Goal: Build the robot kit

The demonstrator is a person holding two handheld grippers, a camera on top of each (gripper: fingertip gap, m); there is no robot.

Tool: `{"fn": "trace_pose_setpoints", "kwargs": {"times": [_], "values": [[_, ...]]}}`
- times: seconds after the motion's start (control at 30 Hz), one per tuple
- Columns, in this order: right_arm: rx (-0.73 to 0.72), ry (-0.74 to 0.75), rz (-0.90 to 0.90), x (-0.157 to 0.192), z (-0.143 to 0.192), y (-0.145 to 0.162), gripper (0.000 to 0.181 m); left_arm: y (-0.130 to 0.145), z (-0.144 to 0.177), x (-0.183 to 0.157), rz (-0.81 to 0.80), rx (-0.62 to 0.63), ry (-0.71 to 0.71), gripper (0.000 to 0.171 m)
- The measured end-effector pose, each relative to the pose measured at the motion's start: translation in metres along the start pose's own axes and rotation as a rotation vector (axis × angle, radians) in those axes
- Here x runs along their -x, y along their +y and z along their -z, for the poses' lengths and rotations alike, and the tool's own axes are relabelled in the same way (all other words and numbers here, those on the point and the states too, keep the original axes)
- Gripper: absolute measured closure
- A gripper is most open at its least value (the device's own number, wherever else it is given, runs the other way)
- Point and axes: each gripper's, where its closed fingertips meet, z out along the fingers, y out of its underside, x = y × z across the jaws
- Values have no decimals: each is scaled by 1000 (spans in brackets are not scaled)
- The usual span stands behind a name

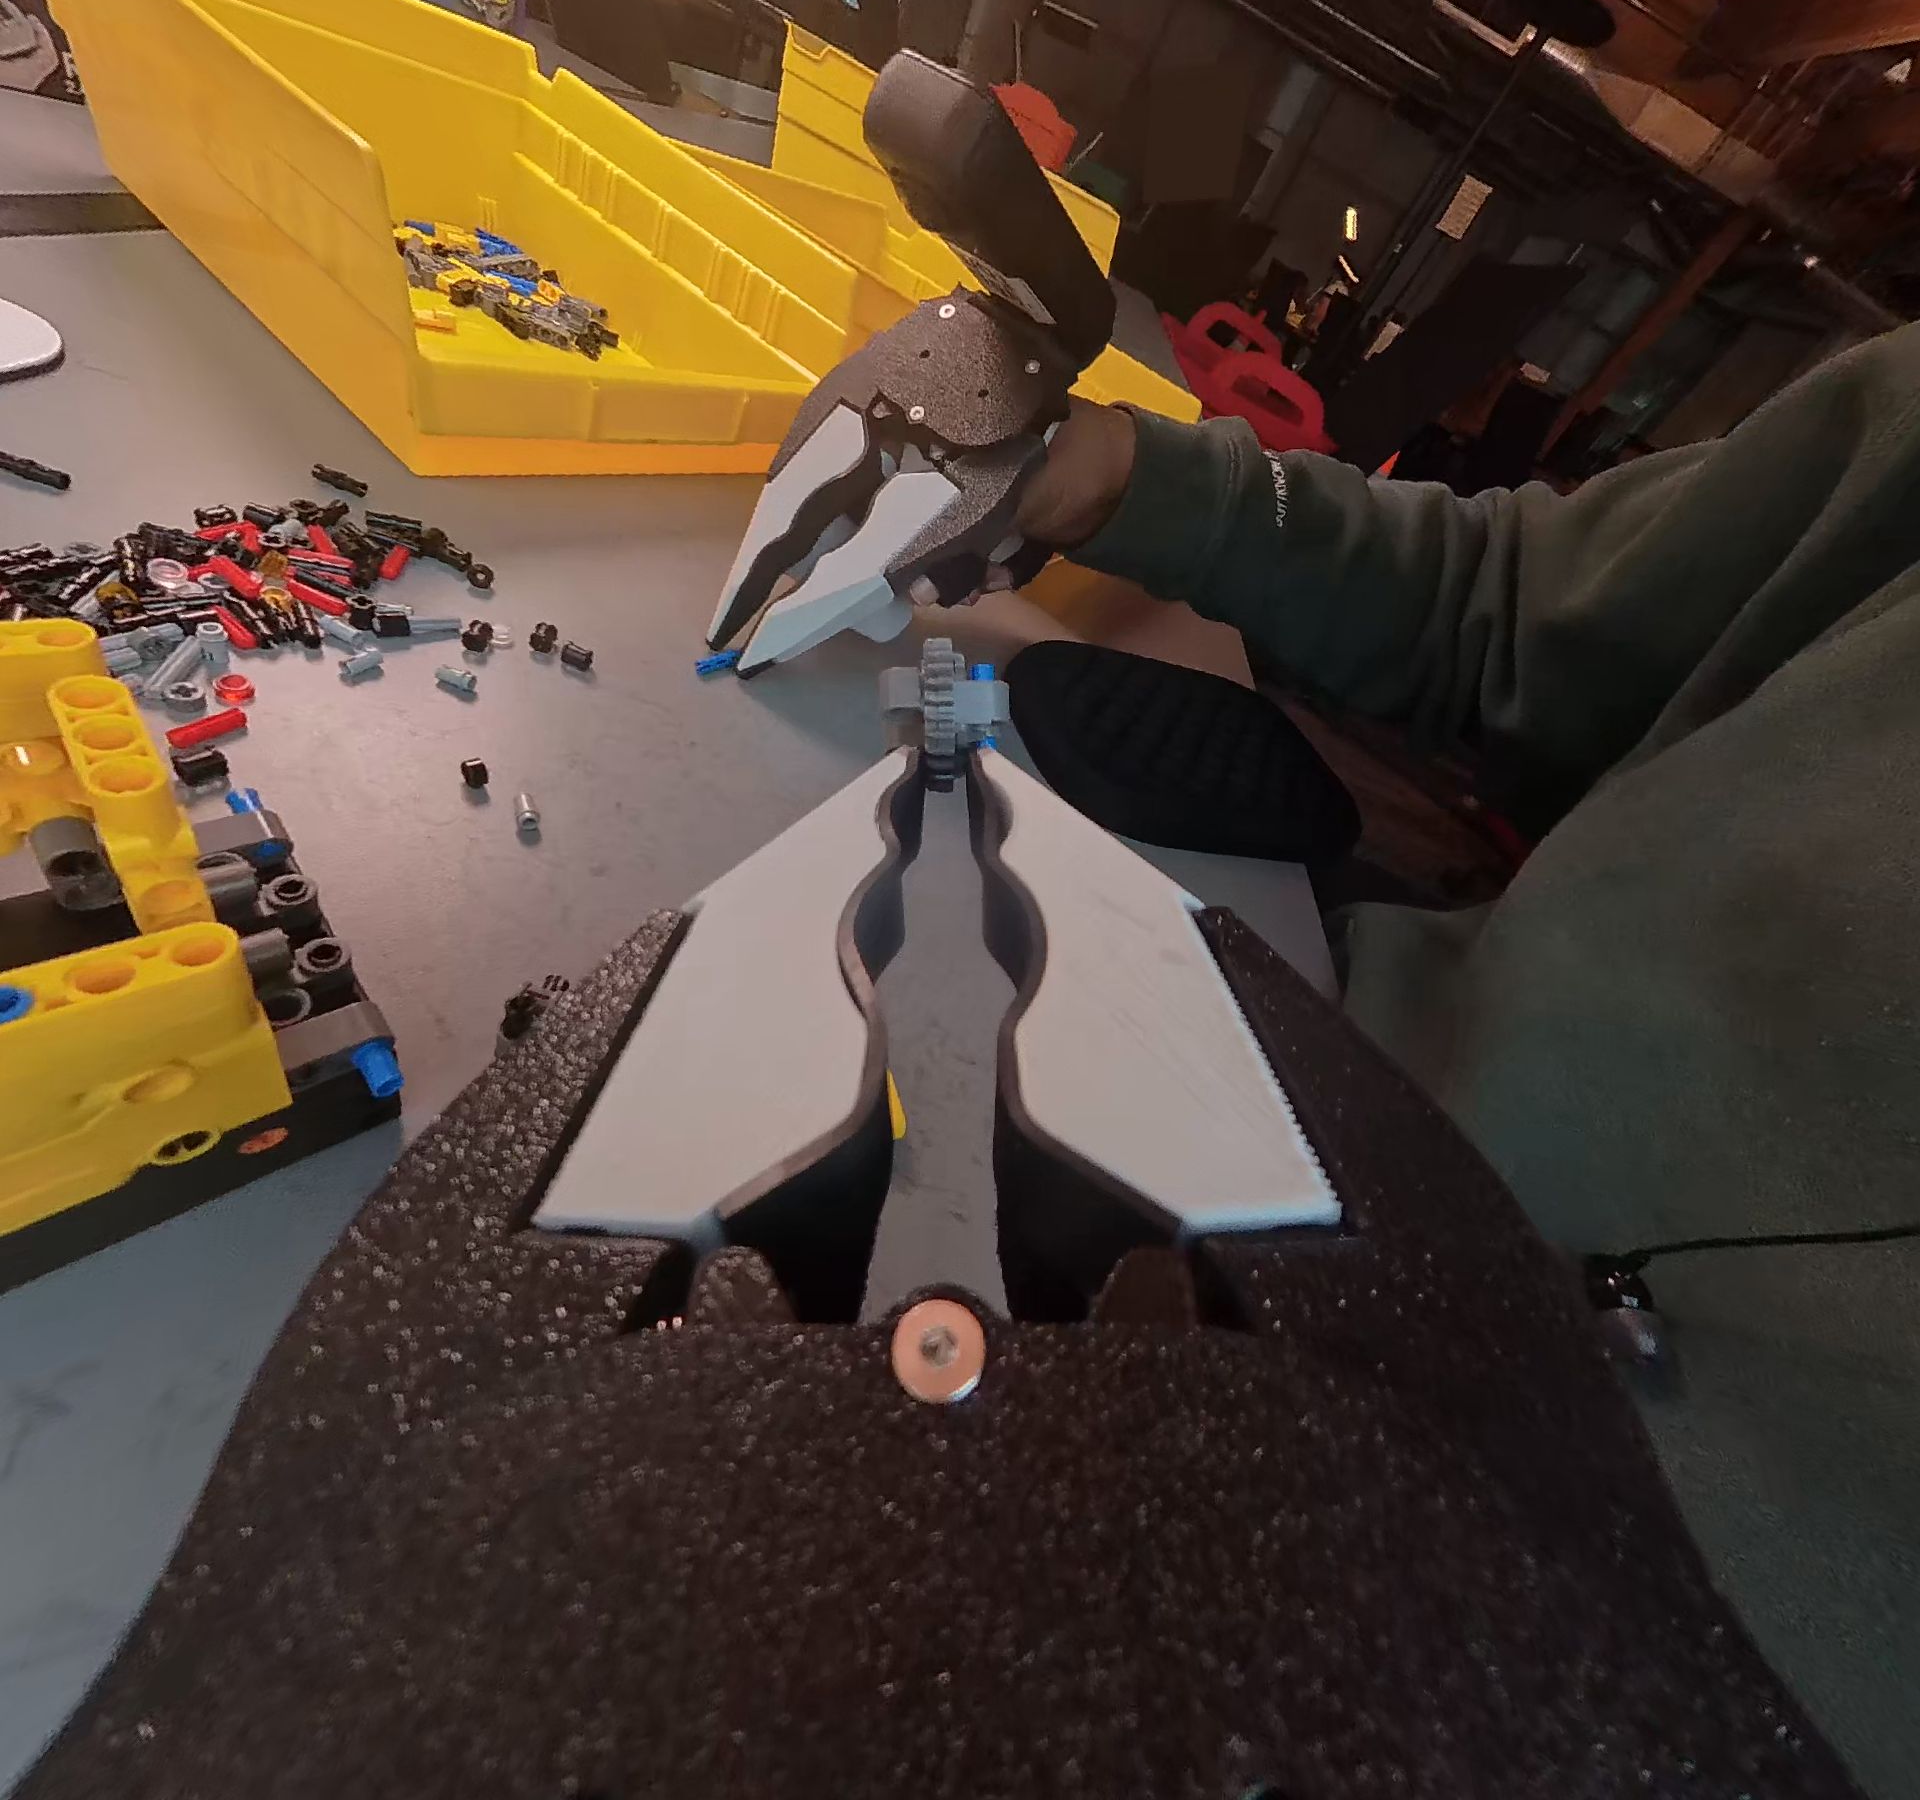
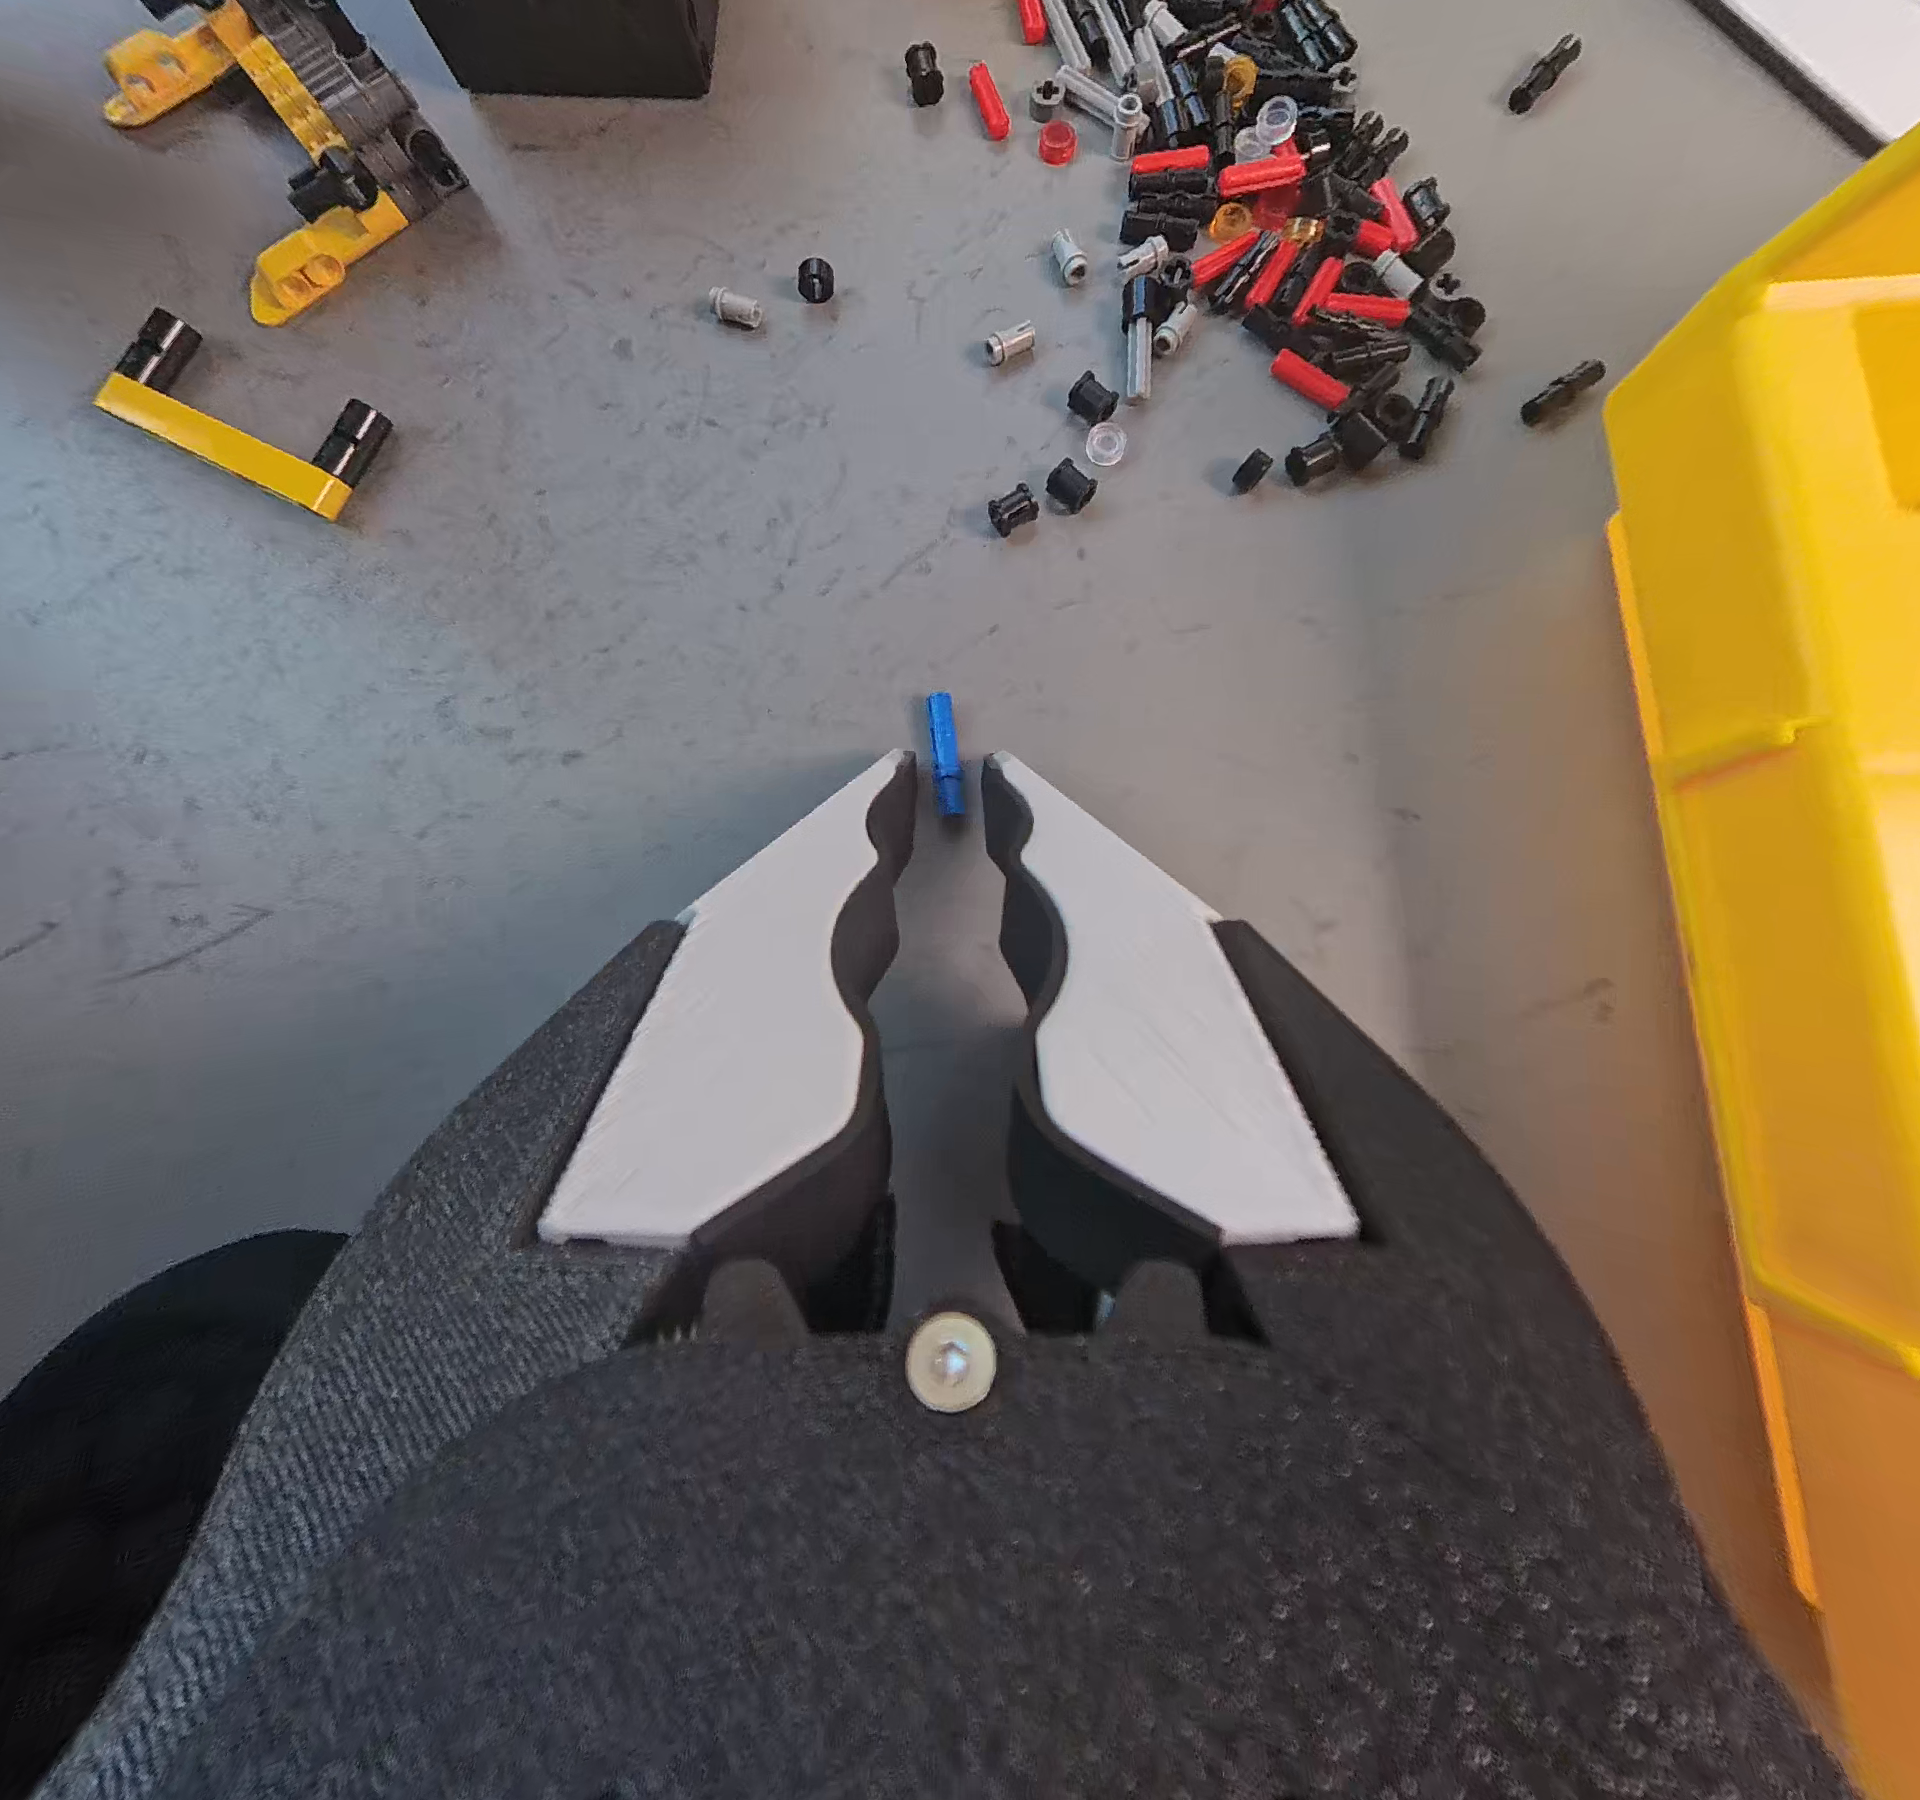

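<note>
Left gripper (image 1: 943, 771) nearest the lens, jaws pinched on a small grey gear assembly (image 1: 943, 701): toothed wheel w/ grey connector and blue pin ends, held above grey table (image 1: 623, 815). Right gripper (image 2: 948, 761) tips down at table, jaws slightly apart, straddling blue pin (image 2: 943, 753); pin lies lengthwise in the gap, poss. touching neither tip. Beyond: loose pile of black, red, grey parts (image 2: 1278, 192), yellow bin (image 2: 1766, 607), yellow-black partial build (image 1: 125, 971).
</note>
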Motion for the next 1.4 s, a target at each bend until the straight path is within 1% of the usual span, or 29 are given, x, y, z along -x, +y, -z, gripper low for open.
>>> {"fn": "trace_pose_setpoints", "kwargs": {"times": [0.1, 0.17, 0.23, 0.27, 0.47, 0.57, 0.67, 0.8, 0.93, 1.03, 1.1, 1.17, 1.27, 1.4], "values": [[2, -11, 7, 0, 0, 0, 171, 1, 0, 1, 0, 6, -2, 165], [-5, -15, 23, 4, -1, 0, 177, 3, -1, 3, -1, 14, -8, 165], [-9, 21, 75, 5, 0, 0, 177, 6, -2, 5, -8, 30, -20, 165], [-8, 15, 97, 10, 0, 0, 177, 8, -2, 6, -12, 40, -24, 165], [-51, -104, 238, 71, 6, -7, 177, 23, -11, 1, -77, 136, -40, 165], [-75, -163, 314, 99, 8, -8, 177, 38, -16, -3, -131, 228, -55, 165], [-70, -179, 390, 113, 6, -4, 177, 57, -21, -4, -201, 341, -88, 165], [-102, -163, 407, 115, 5, -12, 177, 68, -25, -5, -269, 412, -116, 165], [5, -120, 356, 105, -4, -1, 177, 72, -26, -4, -278, 435, -126, 165], [52, -141, 280, 106, -3, 1, 177, 74, -26, -3, -272, 446, -131, 165], [70, -142, 286, 106, -4, 1, 177, 75, -26, -2, -273, 455, -132, 165], [67, -149, 280, 106, -4, 0, 177, 77, -26, -2, -278, 464, -135, 165], [16, -154, 267, 106, -4, -1, 177, 79, -26, -3, -280, 473, -136, 165], [-19, -101, 333, 106, -4, -2, 177, 81, -26, -2, -274, 487, -135, 165]]}}
